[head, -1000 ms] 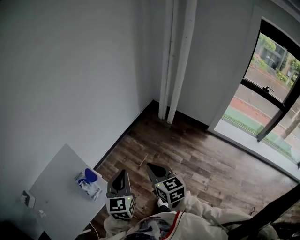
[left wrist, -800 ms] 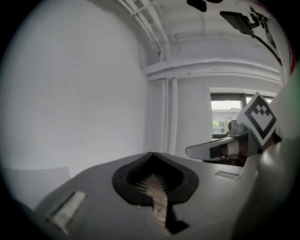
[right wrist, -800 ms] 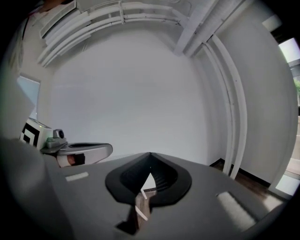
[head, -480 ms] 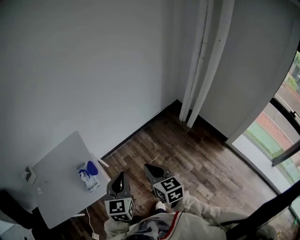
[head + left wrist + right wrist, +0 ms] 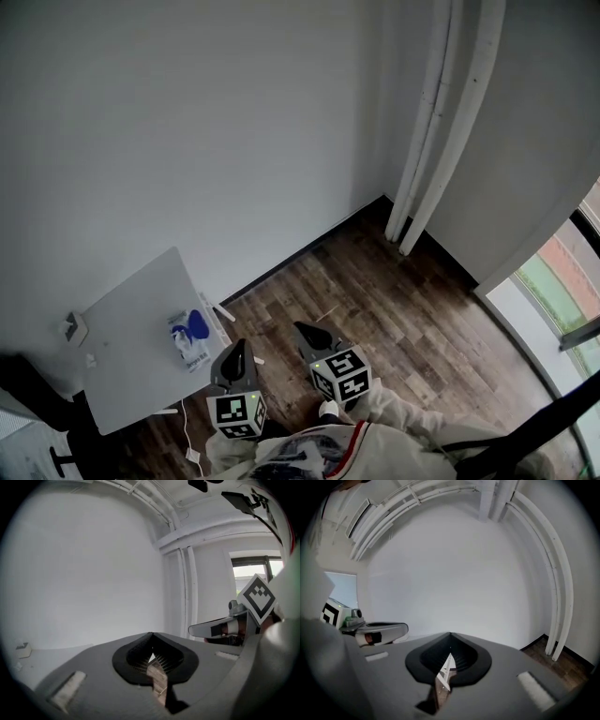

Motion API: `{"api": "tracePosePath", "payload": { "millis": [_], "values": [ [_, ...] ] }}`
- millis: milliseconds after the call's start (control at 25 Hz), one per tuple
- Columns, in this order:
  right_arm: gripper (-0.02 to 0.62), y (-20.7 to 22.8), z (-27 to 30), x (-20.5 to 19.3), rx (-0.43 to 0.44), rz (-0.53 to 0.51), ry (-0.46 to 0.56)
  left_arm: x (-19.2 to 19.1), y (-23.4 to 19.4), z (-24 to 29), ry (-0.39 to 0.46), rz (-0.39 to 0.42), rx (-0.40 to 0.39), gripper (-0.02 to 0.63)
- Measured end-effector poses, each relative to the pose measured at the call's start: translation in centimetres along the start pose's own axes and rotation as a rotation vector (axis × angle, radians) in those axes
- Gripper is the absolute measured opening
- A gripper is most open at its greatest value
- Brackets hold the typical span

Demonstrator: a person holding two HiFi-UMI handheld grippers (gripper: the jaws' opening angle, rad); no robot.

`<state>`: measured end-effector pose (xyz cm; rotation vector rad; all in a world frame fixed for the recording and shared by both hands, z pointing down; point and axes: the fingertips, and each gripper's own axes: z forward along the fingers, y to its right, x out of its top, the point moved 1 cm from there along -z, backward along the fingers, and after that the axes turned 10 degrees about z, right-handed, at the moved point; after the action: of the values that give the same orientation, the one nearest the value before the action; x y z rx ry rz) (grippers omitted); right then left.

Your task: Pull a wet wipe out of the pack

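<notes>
Wipe pack point(image 5: 190, 339) sat at bench point(image 5: 122, 352) edge; left hand-held gripper point(image 5: 237, 347) and right hand-held gripper point(image 5: 301, 329) jaws together, empty, over open floor point(image 5: 384, 300) beside that edge.

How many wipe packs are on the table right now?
1. The pack lies near the right edge of the table in the head view. No other shows, and nothing there could hide one.

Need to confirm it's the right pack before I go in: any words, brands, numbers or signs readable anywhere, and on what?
Wet wipe pack on the table: some print shows, too small to read.
Marker cubes: black-and-white square patterns only, no letters.
Nothing else carries readable text.
</notes>
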<state>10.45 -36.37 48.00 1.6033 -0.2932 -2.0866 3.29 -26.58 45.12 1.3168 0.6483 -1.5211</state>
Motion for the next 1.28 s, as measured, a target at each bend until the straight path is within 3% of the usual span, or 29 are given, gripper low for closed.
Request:
{"api": "tracePosePath", "payload": {
  "millis": [240,560,1280],
  "values": [
    [0.006,0.3,1.5,0.1,-0.004,0.0,0.006,-0.7,-0.8,0.6,0.007,-0.006,-0.002,0.005],
    [0.006,-2.8,7.1,-0.4,0.068,-0.046,-0.064,-2.7,-6.5,0.3,-0.008,-0.062,0.098,0.005],
    [0.006,-17.0,26.6,-3.4,0.114,-0.099,-0.176,-10.5,-29.6,-0.4,-0.044,-0.157,0.177,0.005]
  ]
}}
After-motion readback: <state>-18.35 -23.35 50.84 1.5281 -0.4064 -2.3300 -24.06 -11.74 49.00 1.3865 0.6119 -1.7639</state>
